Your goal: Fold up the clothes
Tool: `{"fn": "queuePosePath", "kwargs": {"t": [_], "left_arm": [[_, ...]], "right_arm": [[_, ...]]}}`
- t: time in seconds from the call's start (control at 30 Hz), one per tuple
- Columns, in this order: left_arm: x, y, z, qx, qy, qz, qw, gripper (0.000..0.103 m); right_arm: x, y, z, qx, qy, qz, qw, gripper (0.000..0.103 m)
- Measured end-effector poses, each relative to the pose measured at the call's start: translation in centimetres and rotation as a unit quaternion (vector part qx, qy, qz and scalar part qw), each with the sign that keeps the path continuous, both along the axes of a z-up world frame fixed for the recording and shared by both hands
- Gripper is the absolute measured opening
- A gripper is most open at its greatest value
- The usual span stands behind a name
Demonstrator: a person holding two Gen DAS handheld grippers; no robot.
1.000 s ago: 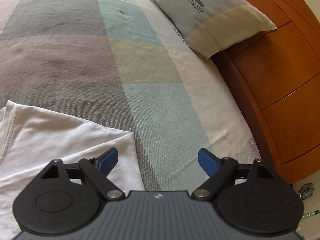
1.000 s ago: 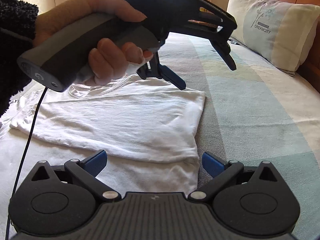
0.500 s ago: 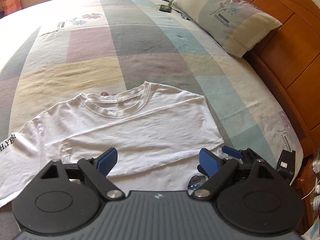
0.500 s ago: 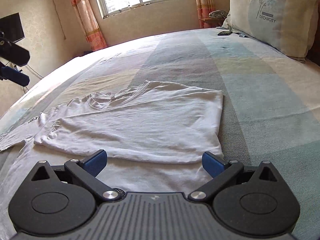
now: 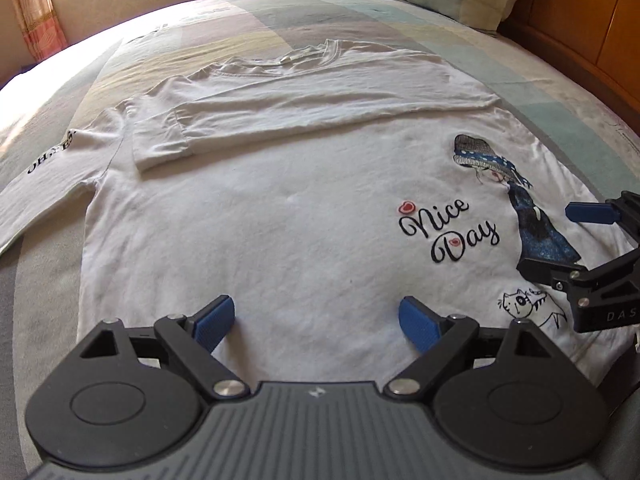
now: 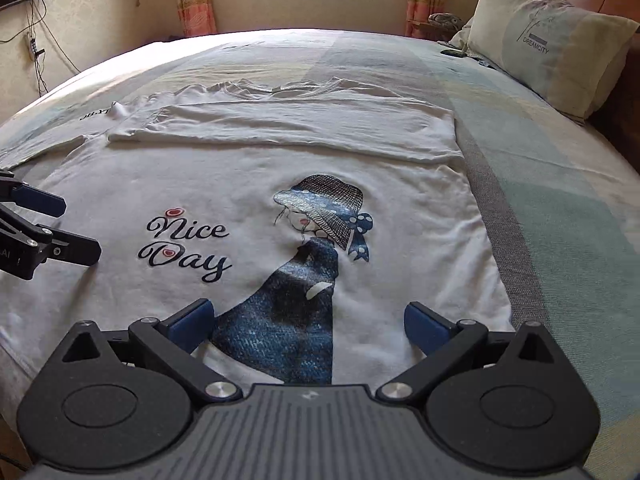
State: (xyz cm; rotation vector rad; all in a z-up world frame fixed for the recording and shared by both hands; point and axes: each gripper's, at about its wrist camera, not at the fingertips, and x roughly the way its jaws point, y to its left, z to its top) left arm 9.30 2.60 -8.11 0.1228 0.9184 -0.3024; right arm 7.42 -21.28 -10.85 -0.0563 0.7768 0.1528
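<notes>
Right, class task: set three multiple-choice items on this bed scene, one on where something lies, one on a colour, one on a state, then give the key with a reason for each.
1. Where is the pillow?
A. at the far right of the bed, by the wooden headboard
B. on top of the T-shirt
C. on the floor

2. What colour are the pads on the right gripper?
A. red
B. blue
C. yellow

3. How does the long sleeve on the headboard side of the white T-shirt lie?
A. stretched out past the shirt's edge
B. rolled into a ball
C. folded across the chest

Key:
1 A, the pillow leans by the headboard, clear of the shirt.
2 B, both pads show blue.
3 C, the sleeve lies flat across the shirt below the collar.
</notes>
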Motion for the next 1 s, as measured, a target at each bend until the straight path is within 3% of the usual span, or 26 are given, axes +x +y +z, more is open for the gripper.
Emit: {"fn": "queuePosePath", "kwargs": {"t": [0.13,0.2,0.33,0.47,0.57,0.63,0.83,0.93,1.0], "left_arm": [[-2.5,2.6,1.0,-0.037,0.013,-0.014,0.9991,0.091],[-2.9,5.0,2.7,-0.076,0.020,-0.003,0.9969,0.091],[-3.4,8.2,4.6,-0.157,0.059,-0.012,0.9857,0.095],[-5.0,8.8,2.8,-0.194,0.120,-0.012,0.9734,0.095],[-6.5,9.9,1.2,-0.179,0.140,0.035,0.9731,0.095],[-7.2,10.7,1.5,-0.196,0.149,0.055,0.9676,0.095],[-6.7,9.9,5.0,-0.152,0.060,0.038,0.9859,0.095],[-5.3,8.0,4.5,-0.119,0.050,0.029,0.9912,0.096],[-4.9,7.3,3.3,-0.102,0.064,0.039,0.9920,0.096]], "right_arm": [[-1.4,-0.4,0.1,0.006,-0.001,-0.020,1.000,0.103],[-1.5,-0.5,0.3,0.006,0.005,-0.025,1.000,0.103],[-1.4,-0.1,0.2,0.001,0.009,-0.038,0.999,0.103],[-1.5,0.2,0.1,0.000,0.006,-0.051,0.999,0.103],[-1.5,0.1,0.1,0.000,0.006,-0.052,0.999,0.103],[-1.5,0.1,0.1,0.000,0.006,-0.052,0.999,0.103],[-1.6,0.3,-0.1,-0.001,0.000,-0.057,0.998,0.103],[-1.7,0.4,-0.1,-0.002,-0.001,-0.060,0.998,0.103],[-1.7,0.3,0.0,-0.001,0.000,-0.058,0.998,0.103]]}}
